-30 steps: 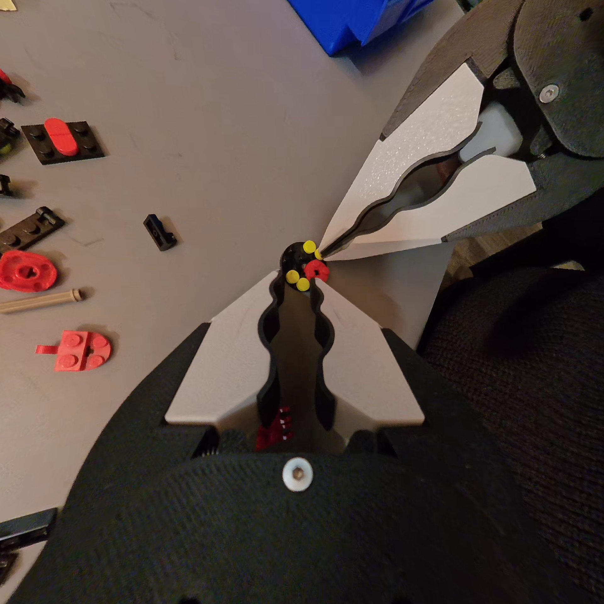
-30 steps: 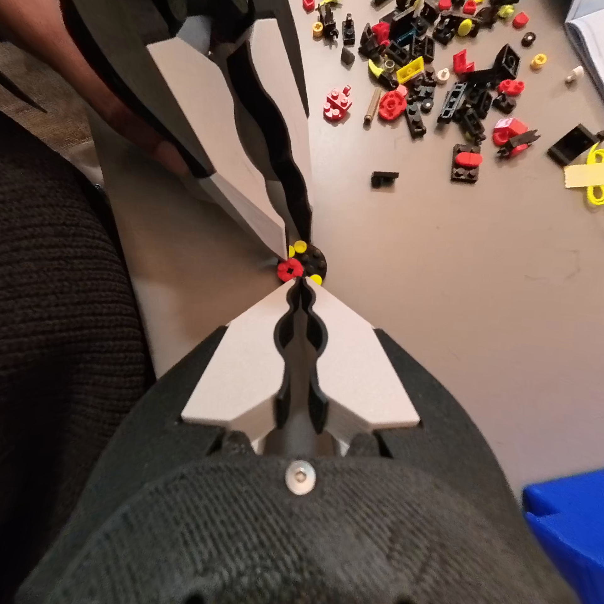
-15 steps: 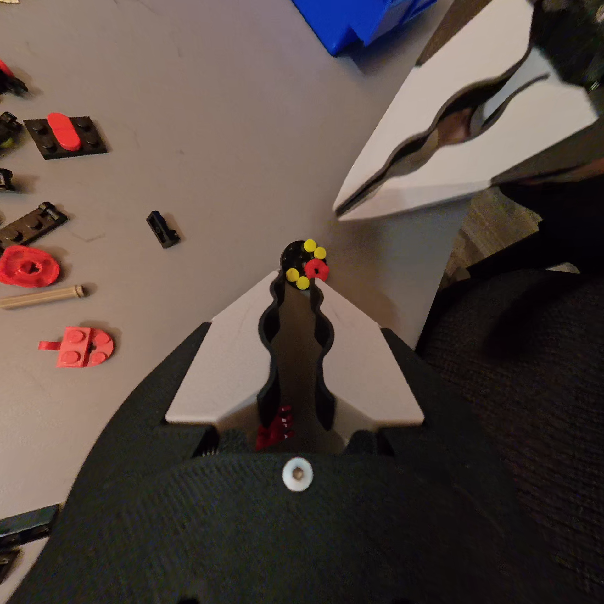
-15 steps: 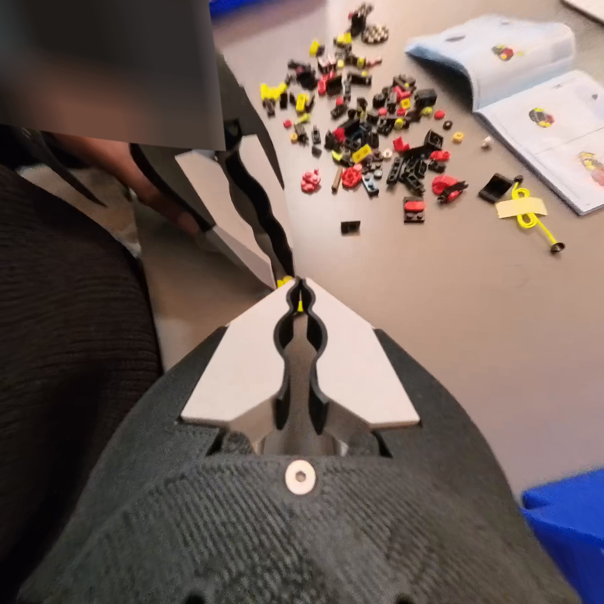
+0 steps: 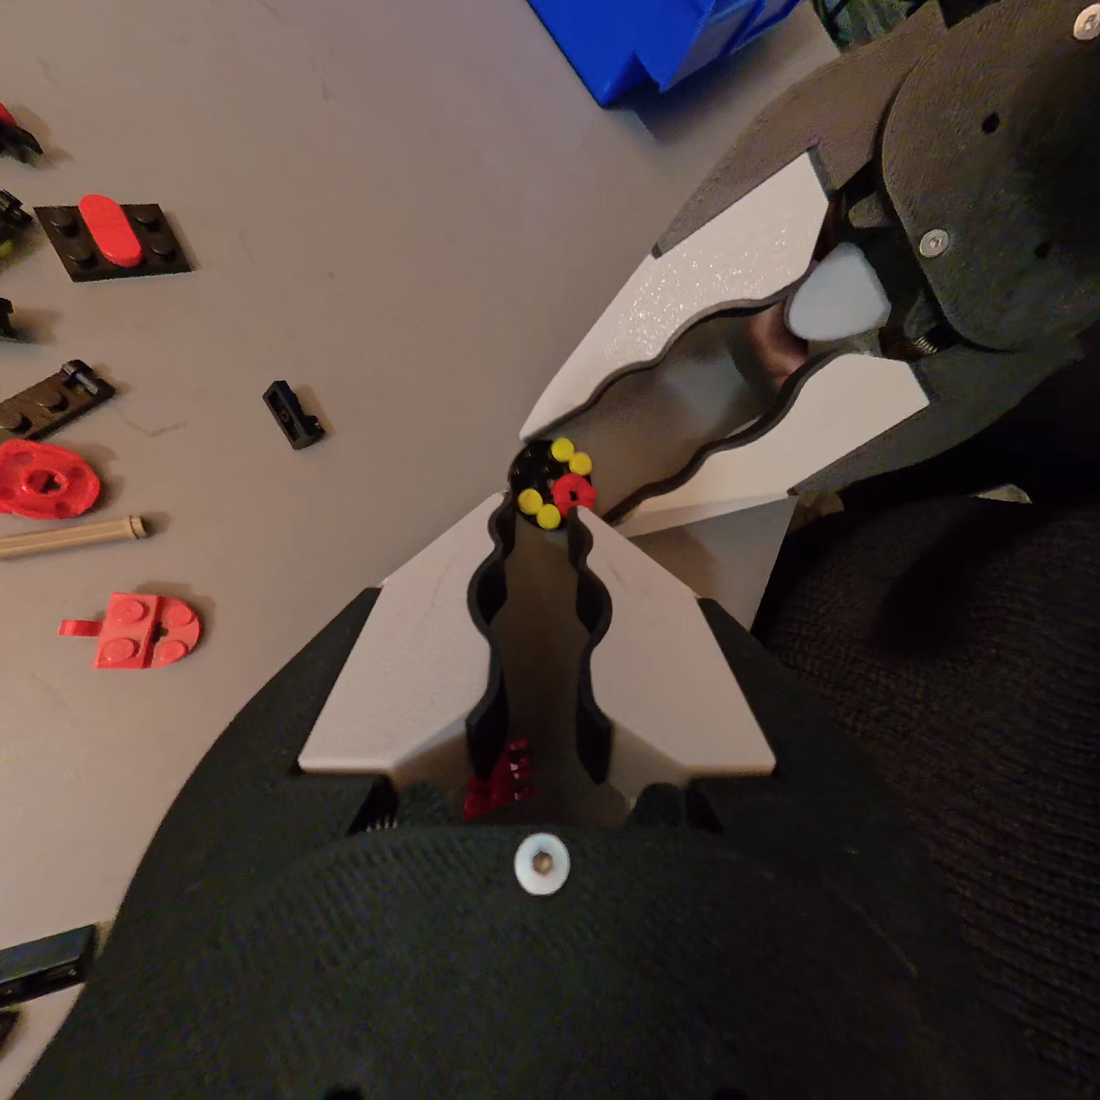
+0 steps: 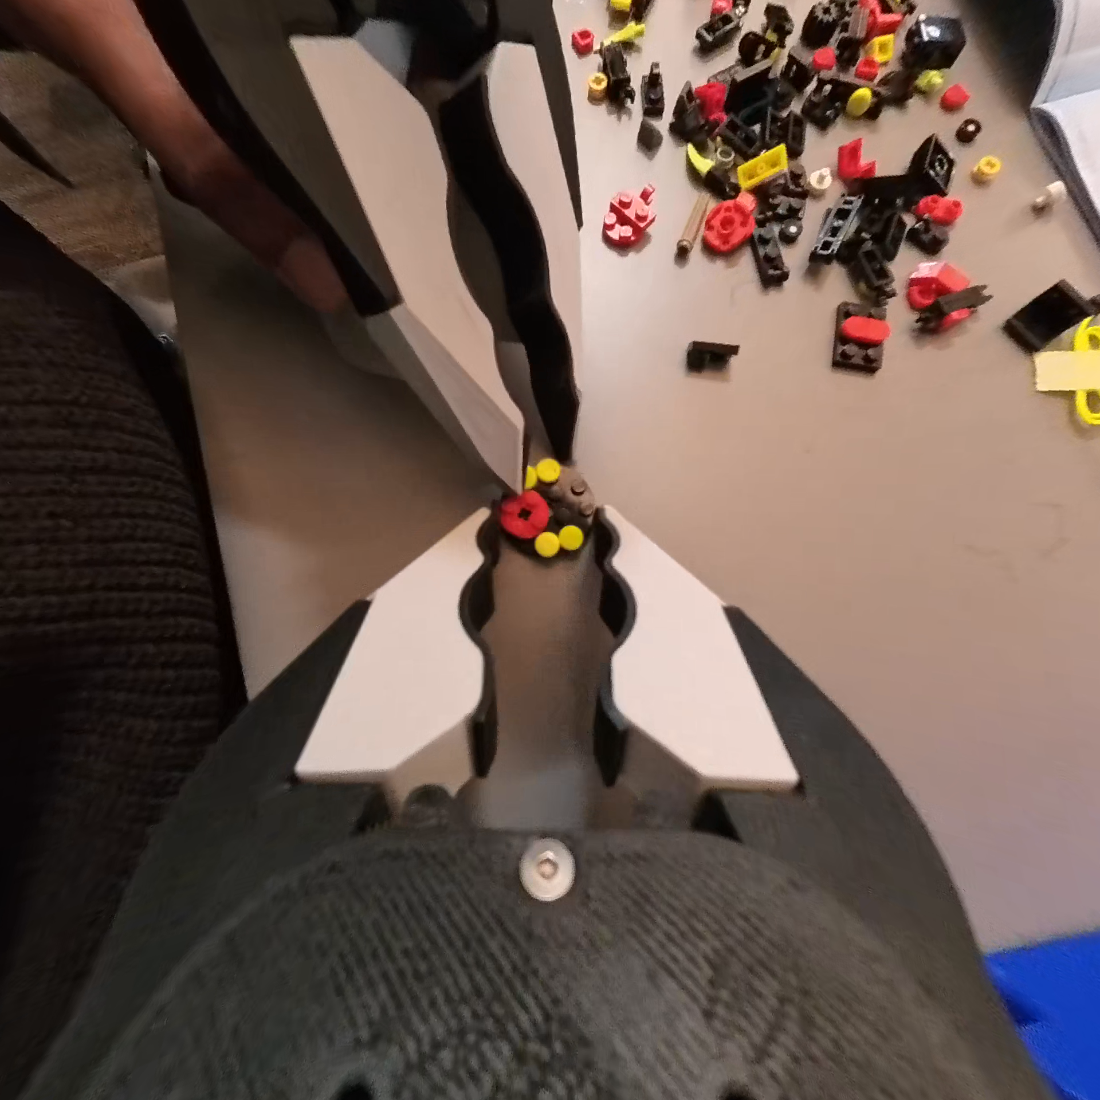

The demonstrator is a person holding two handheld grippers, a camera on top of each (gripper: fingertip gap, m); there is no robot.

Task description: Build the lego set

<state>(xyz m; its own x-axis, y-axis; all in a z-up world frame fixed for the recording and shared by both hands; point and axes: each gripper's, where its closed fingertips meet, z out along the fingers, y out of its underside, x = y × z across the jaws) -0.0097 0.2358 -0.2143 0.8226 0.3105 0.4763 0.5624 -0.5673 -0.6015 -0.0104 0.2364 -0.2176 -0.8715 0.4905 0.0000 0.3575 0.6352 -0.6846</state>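
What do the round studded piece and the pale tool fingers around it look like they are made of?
Round black plate with yellow studs and a red piece: moulded hard plastic, glossy, going by the sheen and crisp studs. Left tool and right tool fingers: pale matte plastic with a fine speckled grain, probably 3D-printed; dark wavy inner edges, perhaps rubbery.

Left gripper (image 5: 540, 513) clamping round black plate (image 5: 538, 476), right gripper (image 5: 565, 476) flanking it

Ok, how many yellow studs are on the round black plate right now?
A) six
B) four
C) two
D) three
B: the round black plate carries two pairs of yellow studs, plus one red round piece beside them.
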